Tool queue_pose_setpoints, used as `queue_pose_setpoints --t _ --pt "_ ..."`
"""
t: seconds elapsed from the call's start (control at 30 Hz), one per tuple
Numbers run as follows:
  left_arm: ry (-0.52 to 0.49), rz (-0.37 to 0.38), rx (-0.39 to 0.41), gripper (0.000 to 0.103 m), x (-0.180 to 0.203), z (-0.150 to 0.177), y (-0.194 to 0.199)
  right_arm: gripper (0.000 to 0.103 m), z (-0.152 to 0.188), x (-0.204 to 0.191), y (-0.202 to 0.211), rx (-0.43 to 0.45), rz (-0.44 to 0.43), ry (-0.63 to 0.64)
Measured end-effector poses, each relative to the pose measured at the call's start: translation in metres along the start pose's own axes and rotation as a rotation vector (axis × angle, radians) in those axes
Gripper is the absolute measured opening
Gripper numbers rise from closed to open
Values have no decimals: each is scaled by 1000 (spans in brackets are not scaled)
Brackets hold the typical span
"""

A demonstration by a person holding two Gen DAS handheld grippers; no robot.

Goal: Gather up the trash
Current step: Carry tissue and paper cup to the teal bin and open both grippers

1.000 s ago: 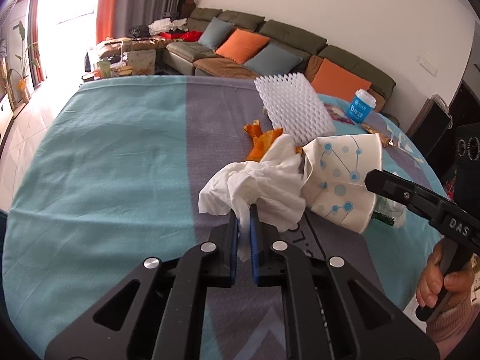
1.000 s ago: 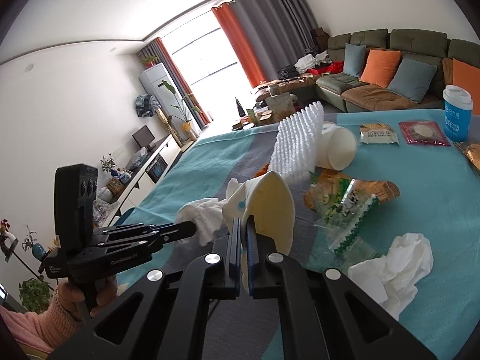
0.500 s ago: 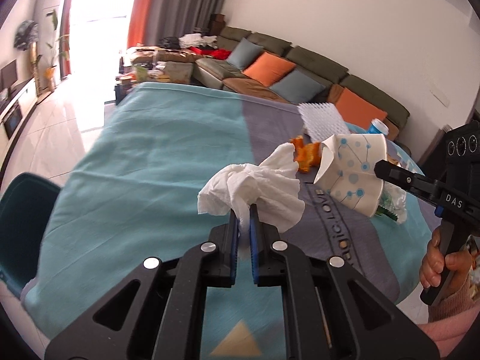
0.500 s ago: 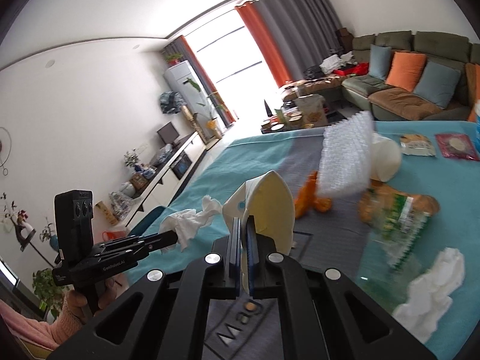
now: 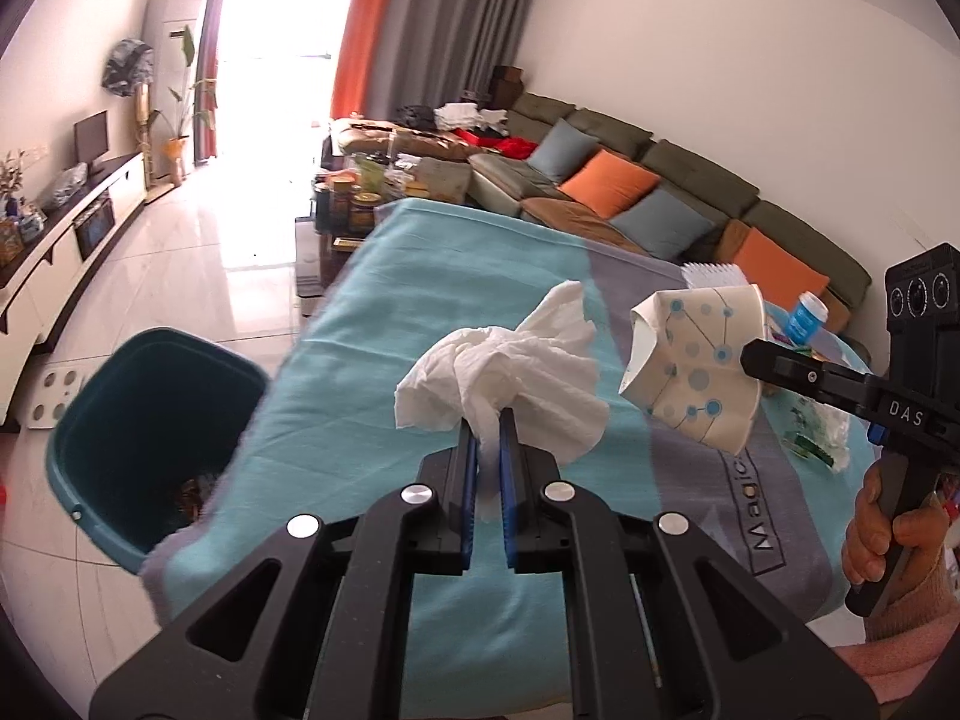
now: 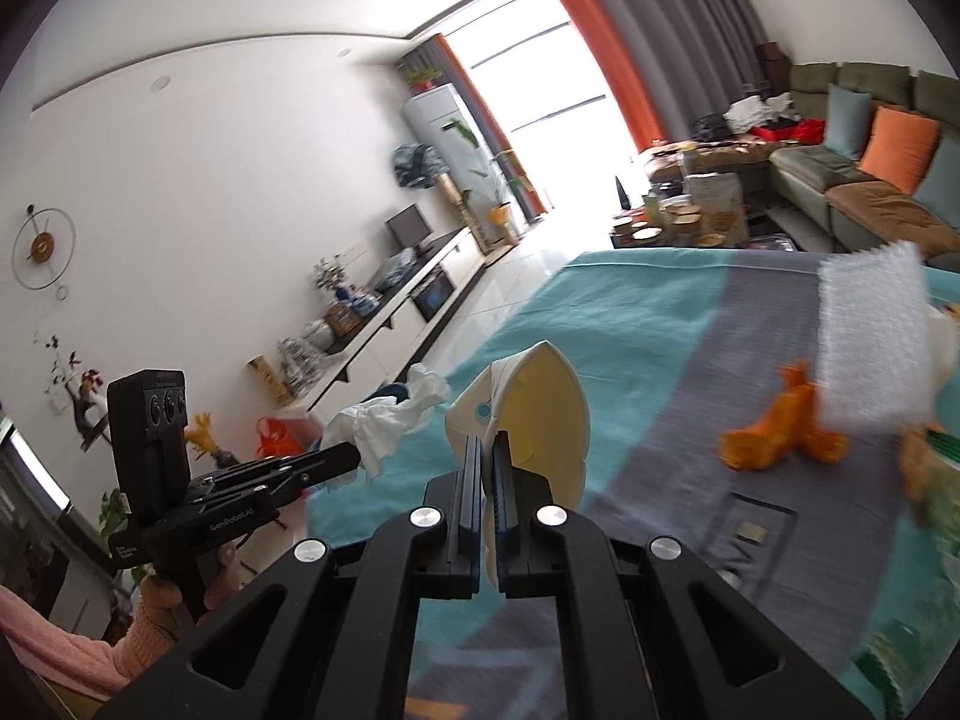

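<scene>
My left gripper (image 5: 489, 420) is shut on a crumpled white tissue (image 5: 510, 369), held above the teal tablecloth (image 5: 420, 312). A dark teal trash bin (image 5: 138, 432) stands on the floor at lower left, beside the table's edge. My right gripper (image 6: 487, 447) is shut on a crushed paper cup (image 6: 534, 414), white with blue dots, cream inside. The same cup (image 5: 696, 366) hangs to the right of the tissue in the left wrist view, at the tip of the right gripper (image 5: 753, 360). In the right wrist view the left gripper (image 6: 348, 456) and tissue (image 6: 390, 420) show at left.
On the table lie orange peel (image 6: 780, 432), a white foam net sleeve (image 6: 870, 336), a snack wrapper (image 5: 816, 432) and a blue-capped bottle (image 5: 807, 318). A long sofa (image 5: 630, 192) lines the back wall. A low TV cabinet (image 5: 66, 240) runs along the left wall.
Both grippers have swung left across the table, carrying the tissue and the cup. The trash bin has come into the left wrist view. The peel and foam sleeve slid right.
</scene>
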State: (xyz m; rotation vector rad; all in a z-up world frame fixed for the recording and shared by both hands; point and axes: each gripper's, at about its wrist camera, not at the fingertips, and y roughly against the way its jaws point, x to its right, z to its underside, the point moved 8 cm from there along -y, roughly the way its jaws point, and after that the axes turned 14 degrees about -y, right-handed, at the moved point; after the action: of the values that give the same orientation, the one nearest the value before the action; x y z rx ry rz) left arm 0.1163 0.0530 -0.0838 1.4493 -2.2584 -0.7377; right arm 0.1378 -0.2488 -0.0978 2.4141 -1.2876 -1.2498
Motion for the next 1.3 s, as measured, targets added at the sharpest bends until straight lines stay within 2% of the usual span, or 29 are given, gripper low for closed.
queue_pose_setpoints --t 0.7,1.3 --pt "107 -193 17 7 -89 20 47 3 8 -88 -81 -142 -143 132" --pt "157 -297 -8 7 -146 40 74 3 5 -120 -125 -199 -182 158"
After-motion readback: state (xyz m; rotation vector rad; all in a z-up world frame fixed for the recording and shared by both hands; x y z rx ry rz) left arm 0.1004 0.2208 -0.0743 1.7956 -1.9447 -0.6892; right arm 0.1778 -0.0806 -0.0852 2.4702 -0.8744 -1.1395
